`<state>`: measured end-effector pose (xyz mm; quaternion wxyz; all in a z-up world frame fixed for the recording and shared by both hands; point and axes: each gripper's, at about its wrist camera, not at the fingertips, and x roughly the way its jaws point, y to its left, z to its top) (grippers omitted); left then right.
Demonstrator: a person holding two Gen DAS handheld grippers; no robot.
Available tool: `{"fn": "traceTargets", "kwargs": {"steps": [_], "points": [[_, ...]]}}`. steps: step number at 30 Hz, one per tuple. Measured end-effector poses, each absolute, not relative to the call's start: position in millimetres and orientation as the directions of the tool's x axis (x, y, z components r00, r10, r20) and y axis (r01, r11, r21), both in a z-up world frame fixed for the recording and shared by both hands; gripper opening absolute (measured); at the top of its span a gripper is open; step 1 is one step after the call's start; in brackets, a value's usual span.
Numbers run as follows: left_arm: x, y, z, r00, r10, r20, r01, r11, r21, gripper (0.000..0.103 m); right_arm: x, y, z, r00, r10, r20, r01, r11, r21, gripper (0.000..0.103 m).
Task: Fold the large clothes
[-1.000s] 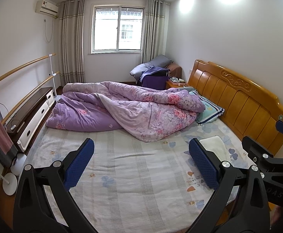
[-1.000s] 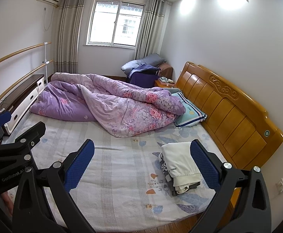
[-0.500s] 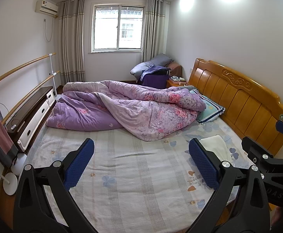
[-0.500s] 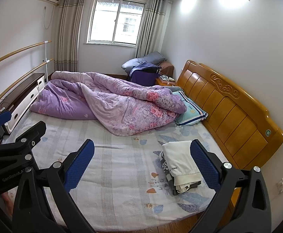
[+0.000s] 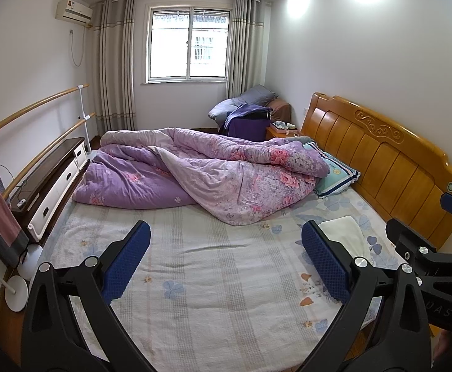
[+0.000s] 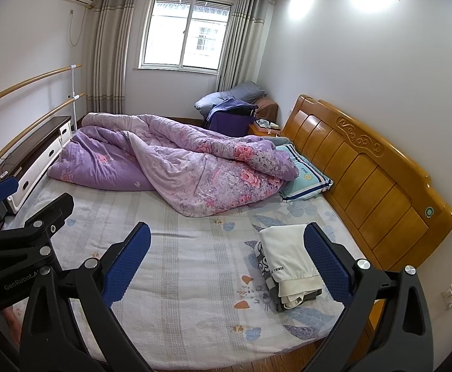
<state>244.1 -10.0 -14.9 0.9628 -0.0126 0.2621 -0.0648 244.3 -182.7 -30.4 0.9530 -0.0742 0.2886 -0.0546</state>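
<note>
Both tools slightly nearer bed; L tool (image 5: pixel 226 260) & R tool (image 6: pixel 227 262) agape, empty; folded clothes (image 6: pixel 289 263) beneath R.

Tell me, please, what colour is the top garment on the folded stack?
Cream-white top garment, clearest in the right wrist view.

White walls enclose a bedroom lit by a curtained window (image 5: pixel 188 43) and ceiling spotlights. A wooden headboard (image 6: pixel 362 173) stands along the right wall, an air conditioner (image 5: pixel 73 11) hangs high left, and a low drawer cabinet (image 5: pixel 52 183) lines the left wall.
</note>
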Motion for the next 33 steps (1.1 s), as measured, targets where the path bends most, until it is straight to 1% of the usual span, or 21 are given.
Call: {"fn": "traceTargets", "kwargs": {"steps": [9, 33], "points": [[245.5, -7.5, -21.5, 0.87, -0.115, -0.479, 0.113, 0.993, -0.032, 0.098, 249.3, -182.8, -32.4, 0.825, -0.143, -0.546, 0.054, 0.983, -0.176, 0.095], [253.6, -5.3, -23.9, 0.862, -0.125, -0.491, 0.121, 0.992, -0.039, 0.098, 255.5, -184.5, -33.0, 0.824, -0.135, -0.55, 0.047, 0.984, -0.172, 0.095]]}}
